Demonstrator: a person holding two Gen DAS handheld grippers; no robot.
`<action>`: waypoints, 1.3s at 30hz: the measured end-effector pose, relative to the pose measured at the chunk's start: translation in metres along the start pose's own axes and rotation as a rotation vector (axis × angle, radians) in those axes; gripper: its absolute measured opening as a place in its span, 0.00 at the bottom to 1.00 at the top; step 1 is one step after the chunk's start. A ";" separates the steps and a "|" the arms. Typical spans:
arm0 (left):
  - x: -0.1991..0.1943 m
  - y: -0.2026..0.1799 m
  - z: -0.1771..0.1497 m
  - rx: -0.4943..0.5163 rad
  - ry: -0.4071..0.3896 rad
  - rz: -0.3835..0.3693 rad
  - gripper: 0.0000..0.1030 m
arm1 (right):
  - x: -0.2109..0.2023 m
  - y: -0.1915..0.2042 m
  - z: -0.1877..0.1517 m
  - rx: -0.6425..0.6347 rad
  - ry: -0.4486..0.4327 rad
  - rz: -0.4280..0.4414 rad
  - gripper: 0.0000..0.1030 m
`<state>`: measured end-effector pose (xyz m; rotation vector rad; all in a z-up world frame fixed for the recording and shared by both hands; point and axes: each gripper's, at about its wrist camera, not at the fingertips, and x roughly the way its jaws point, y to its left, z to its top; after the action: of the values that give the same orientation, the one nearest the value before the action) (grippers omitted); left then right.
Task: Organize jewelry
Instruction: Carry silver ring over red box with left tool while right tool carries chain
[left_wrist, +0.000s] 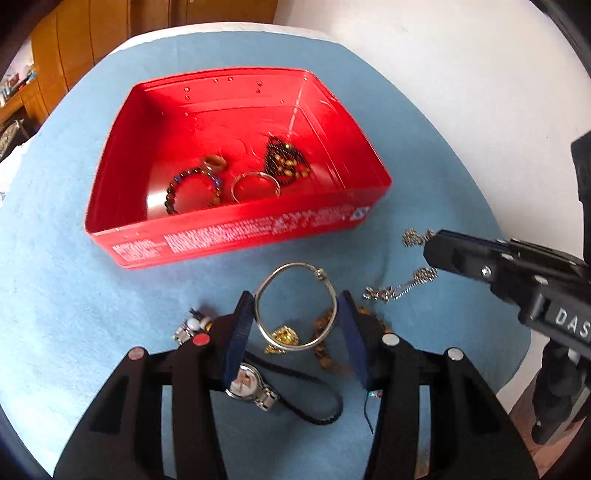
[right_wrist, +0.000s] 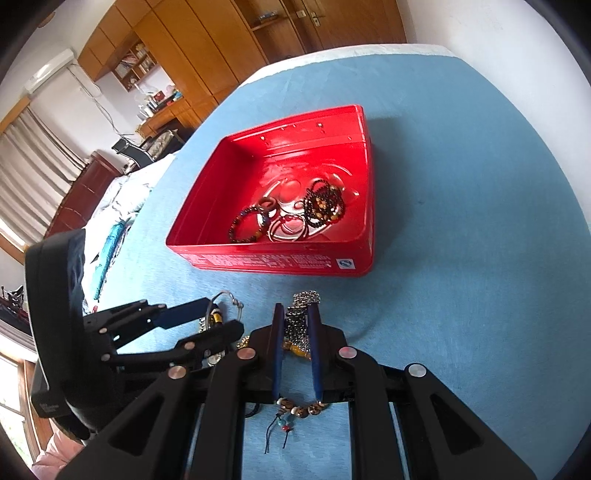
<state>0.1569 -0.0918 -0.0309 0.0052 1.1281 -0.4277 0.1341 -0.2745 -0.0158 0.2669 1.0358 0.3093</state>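
L tool (left_wrist: 295, 314) clamps thin silver wire bangle (left_wrist: 291, 295), its lower arc overlapping gold pieces. R tool (right_wrist: 297, 325) grips grey bead chain (right_wrist: 301, 317); chain partly hidden behind fingers.

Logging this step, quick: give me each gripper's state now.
Left gripper: closed on the silver bangle, gripped across its sides.
Right gripper: closed on the silver bead chain.

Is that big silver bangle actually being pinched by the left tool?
Touching. In the left wrist view, the silver bangle sits between the left tool's blue pads, both pressing against its sides.
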 end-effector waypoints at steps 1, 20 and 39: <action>-0.001 0.002 0.002 -0.001 -0.002 -0.001 0.44 | -0.001 0.002 0.001 -0.005 -0.002 -0.001 0.12; -0.041 0.021 0.039 -0.039 -0.123 0.037 0.44 | -0.028 0.037 0.045 -0.081 -0.077 -0.001 0.12; -0.028 0.073 0.106 -0.118 -0.131 0.076 0.45 | -0.015 0.049 0.119 -0.082 -0.128 0.026 0.12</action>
<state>0.2634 -0.0385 0.0246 -0.0819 1.0188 -0.2895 0.2251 -0.2428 0.0715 0.2236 0.8924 0.3524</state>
